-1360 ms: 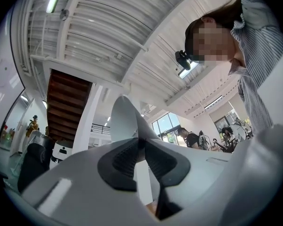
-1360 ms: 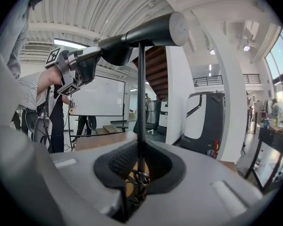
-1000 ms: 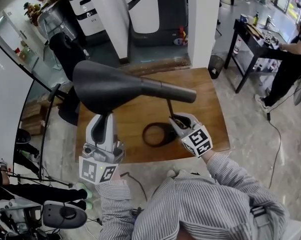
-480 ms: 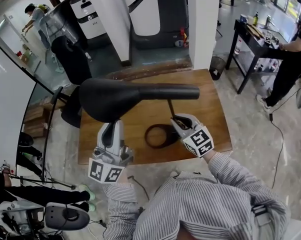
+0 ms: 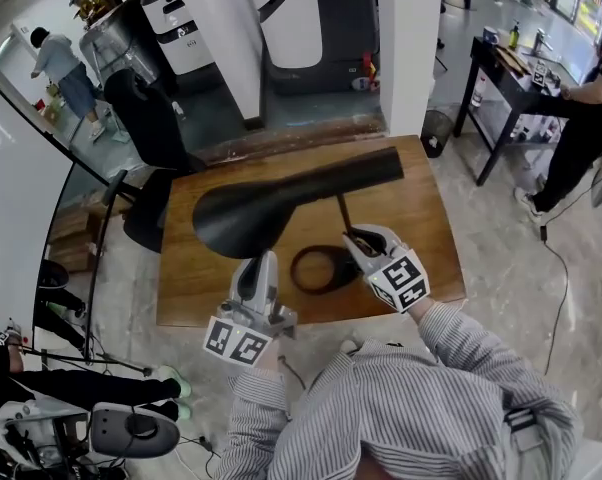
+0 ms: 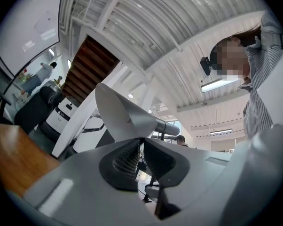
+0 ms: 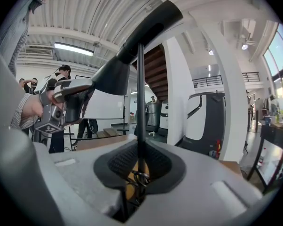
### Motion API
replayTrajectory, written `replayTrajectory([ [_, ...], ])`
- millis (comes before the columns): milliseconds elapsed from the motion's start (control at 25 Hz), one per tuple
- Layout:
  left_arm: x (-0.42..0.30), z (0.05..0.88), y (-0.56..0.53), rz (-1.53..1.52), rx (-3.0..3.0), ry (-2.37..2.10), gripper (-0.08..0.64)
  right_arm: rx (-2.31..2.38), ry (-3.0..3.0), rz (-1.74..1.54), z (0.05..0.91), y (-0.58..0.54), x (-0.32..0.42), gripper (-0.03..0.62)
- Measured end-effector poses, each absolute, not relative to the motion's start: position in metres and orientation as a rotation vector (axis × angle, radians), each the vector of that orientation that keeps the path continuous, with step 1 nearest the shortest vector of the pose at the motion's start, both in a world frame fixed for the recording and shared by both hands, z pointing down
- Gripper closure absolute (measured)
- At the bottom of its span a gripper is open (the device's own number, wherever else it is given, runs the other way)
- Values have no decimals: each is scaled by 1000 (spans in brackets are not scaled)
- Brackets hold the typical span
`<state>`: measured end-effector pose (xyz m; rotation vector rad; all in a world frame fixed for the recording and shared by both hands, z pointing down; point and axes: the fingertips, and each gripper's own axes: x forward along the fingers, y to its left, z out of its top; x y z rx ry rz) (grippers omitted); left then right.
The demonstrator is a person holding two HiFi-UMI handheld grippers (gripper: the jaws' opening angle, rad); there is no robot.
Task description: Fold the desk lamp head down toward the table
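lamp head (image 5: pixel 271 208): lower than a second ago, now tilted close over the table (image 5: pixel 421 248)
left gripper (image 5: pixel 258 263): came down with it; jaws have just been closing, pinching the head's rim
right gripper (image 5: pixel 364 240): unmoved, clamped on the stem (image 5: pixel 342 213) above the ring base (image 5: pixel 319 268)

Lamp head (image 5: pixel 251 213): was near level. Its wide end has now dropped low over the left half of the counter (image 5: pixel 421 238), and its narrow end slants up to the right.

Left tongs (image 5: pixel 260 260): came down with the head and shifted toward the counter's middle. The marker cube has rolled. The jaws have just been closing, with the head's thin rim between them.

Background person (image 5: pixel 58 56), upper left: has walked on and now sits lower in the head view.
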<state>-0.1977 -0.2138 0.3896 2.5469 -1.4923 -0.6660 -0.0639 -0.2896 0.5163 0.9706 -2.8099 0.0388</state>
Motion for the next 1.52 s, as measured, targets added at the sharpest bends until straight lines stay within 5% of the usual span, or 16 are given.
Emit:
replayTrajectory([
  [1520, -108, 463, -222, -503, 2445, -1200, 546, 1032, -2794, 55, 514, -289, -65, 548],
])
